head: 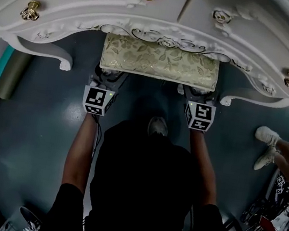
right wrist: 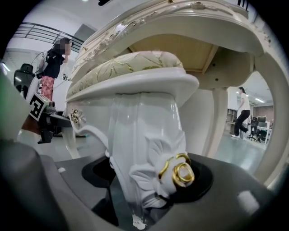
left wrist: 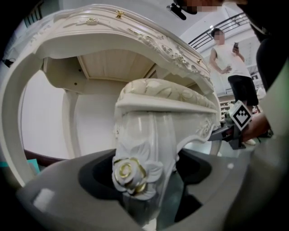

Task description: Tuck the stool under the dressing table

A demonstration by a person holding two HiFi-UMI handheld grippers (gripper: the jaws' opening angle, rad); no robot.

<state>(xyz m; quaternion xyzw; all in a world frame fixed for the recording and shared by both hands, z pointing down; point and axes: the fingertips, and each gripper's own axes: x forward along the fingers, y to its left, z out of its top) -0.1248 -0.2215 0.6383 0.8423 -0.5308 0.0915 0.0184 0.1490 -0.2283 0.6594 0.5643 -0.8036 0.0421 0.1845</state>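
With the stool (head: 159, 61) lying half under the dressing table (head: 86, 0), its front legs (left wrist: 144, 149) are being gripped by the fingers (left wrist: 54, 194) of the left gripper (head: 108, 77) and right gripper (head: 194, 94), and are best being pushed evenly, straight inward.

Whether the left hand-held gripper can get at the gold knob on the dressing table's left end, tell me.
Probably not yet: the left hand-held gripper is clamped on a stool leg below the dressing table's edge. The gold knob itself looks unobstructed.
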